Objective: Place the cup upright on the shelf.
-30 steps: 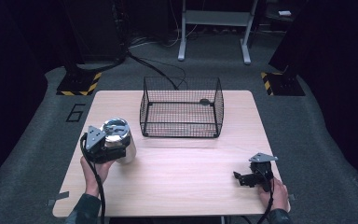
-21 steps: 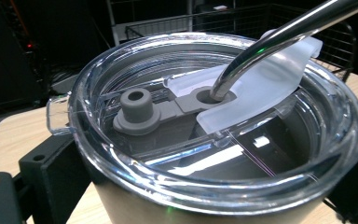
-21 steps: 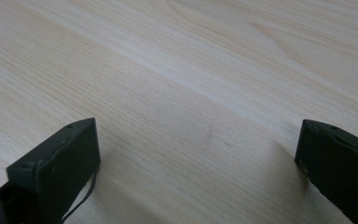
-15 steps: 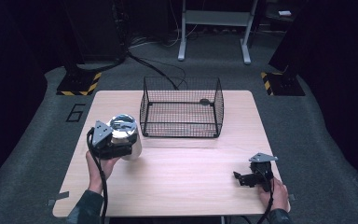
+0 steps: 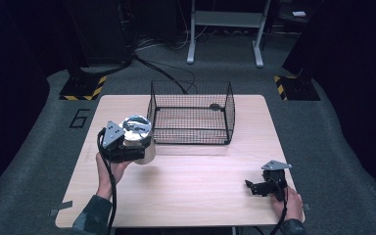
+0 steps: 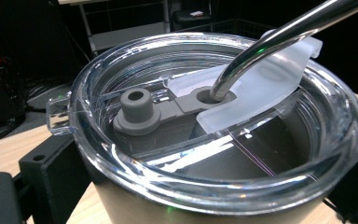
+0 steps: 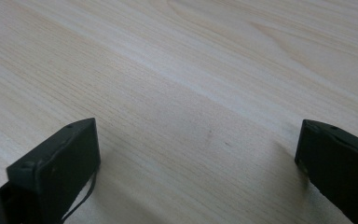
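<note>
Near the counter's [image 5: 186,196] left edge, my left gripper [image 5: 127,147] clamps its fingers [image 6: 46,163] around a lidded tumbler [image 5: 138,136] beside the wire basket [image 5: 191,115]; my right gripper's [image 5: 264,186] fingers [image 7: 56,163] rest spread near the front-right corner.

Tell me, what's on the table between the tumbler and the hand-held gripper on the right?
Nothing: in the high view, bare tabletop separates tumbler from right hand-held gripper.

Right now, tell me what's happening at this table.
A person works with a gripper in each hand. The left gripper is clamped around a steel tumbler with a clear lid and metal straw, just left of the wire basket. The right gripper rests open near the table's front right corner, holding nothing.
</note>
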`<state>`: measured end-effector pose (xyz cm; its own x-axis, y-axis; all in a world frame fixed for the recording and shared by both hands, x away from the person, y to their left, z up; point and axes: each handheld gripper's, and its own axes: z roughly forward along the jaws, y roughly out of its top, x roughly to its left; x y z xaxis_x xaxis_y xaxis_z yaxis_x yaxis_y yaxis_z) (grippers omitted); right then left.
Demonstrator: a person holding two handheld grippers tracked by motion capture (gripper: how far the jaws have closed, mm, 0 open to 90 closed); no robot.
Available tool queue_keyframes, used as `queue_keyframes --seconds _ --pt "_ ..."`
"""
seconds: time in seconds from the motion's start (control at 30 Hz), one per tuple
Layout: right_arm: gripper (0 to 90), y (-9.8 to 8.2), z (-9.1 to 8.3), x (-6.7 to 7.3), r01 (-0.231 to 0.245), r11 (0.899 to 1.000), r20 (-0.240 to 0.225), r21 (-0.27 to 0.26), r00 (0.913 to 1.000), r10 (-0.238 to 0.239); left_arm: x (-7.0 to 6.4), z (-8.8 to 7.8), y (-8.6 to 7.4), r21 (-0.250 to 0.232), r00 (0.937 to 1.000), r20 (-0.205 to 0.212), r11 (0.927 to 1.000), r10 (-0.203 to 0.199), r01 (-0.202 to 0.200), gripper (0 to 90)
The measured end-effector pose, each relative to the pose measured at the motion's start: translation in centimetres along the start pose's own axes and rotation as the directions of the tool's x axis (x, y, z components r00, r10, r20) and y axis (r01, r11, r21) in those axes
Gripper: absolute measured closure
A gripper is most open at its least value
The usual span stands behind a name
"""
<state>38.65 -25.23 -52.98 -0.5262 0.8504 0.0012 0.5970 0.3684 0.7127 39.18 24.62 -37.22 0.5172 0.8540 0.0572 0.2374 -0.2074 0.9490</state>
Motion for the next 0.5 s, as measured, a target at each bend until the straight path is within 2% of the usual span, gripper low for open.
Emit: queue_keyframes --seconds 0.5 --pt "0.0 0.0 0.0 0.0 0.0 1.0 0.0 0.0 1.0 0.0 -0.9 1.2 1.7 0.007 0.9979 0.058 0.9996 0.029 -0.029 4.0"
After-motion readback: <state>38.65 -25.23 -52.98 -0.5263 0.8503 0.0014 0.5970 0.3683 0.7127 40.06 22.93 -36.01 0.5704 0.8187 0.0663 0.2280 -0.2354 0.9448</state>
